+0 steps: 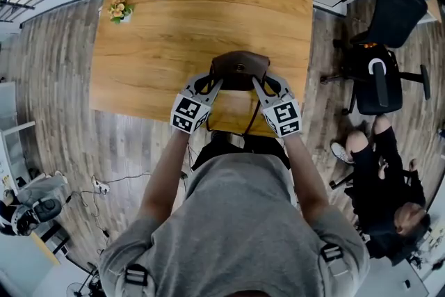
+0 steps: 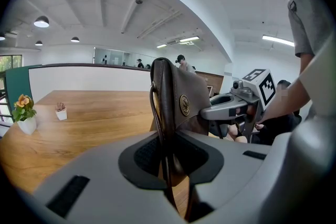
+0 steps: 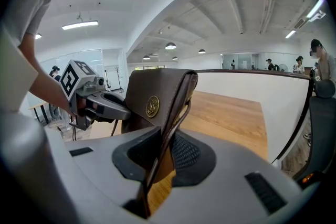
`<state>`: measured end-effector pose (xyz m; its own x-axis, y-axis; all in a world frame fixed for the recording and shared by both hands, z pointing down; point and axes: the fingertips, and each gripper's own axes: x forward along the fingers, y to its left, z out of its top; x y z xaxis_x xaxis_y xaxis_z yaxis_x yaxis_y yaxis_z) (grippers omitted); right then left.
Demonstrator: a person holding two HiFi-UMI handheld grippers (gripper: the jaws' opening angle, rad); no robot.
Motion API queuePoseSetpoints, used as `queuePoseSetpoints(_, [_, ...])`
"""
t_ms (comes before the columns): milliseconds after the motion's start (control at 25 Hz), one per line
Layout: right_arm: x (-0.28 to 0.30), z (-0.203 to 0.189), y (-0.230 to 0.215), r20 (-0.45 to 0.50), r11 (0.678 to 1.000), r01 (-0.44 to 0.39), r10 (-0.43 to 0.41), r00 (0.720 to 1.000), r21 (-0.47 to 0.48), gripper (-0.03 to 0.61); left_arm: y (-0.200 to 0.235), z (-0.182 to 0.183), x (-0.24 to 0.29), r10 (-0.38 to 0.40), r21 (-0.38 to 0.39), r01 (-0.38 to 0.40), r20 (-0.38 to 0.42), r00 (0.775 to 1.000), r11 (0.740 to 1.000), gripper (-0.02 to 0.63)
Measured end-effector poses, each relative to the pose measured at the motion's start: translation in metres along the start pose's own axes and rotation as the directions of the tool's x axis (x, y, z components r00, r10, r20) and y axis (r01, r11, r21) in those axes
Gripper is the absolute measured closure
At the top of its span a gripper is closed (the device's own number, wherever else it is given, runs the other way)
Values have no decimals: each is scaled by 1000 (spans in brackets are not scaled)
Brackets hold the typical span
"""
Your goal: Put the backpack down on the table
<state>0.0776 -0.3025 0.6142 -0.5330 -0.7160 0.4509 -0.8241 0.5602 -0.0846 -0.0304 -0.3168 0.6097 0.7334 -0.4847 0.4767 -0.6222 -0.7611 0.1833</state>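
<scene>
- Head view alone: my two forearms reach forward side by side to the near edge of the table (image 1: 208, 3). An office chair (image 1: 381, 73) and a seated person (image 1: 389, 184) are on the floor at the right.
- Left gripper view, not the right: a flower pot (image 2: 24, 113) and a small pink pot (image 2: 61, 111) at the table's far left.
- Both gripper views: the brown backpack (image 1: 240, 70) stands upright, a round gold emblem on its side.
- Backpack's place: over the table's near edge, between my tongs. Whether its base touches the wood I cannot tell.
- Left tongs (image 1: 212, 83): tilted slightly down, nearly together, clamped on the backpack's left edge and strap.
- Right tongs (image 1: 263, 85): same tilt, nearly together, clamped on the right edge.
</scene>
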Motion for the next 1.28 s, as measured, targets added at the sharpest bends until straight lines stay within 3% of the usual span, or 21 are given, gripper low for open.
queuePoseSetpoints(760, [36,-41,-14,-79,994,-5,-4,997,-113,514,20,-46,44,-16,-9,16,-37,999,1000,545])
queuePoseSetpoints(1280, [34,-66,-11,-77,993,-4,-5,997,-117,501,16,-69,50,-26,-2,25,-34,999,1000,533])
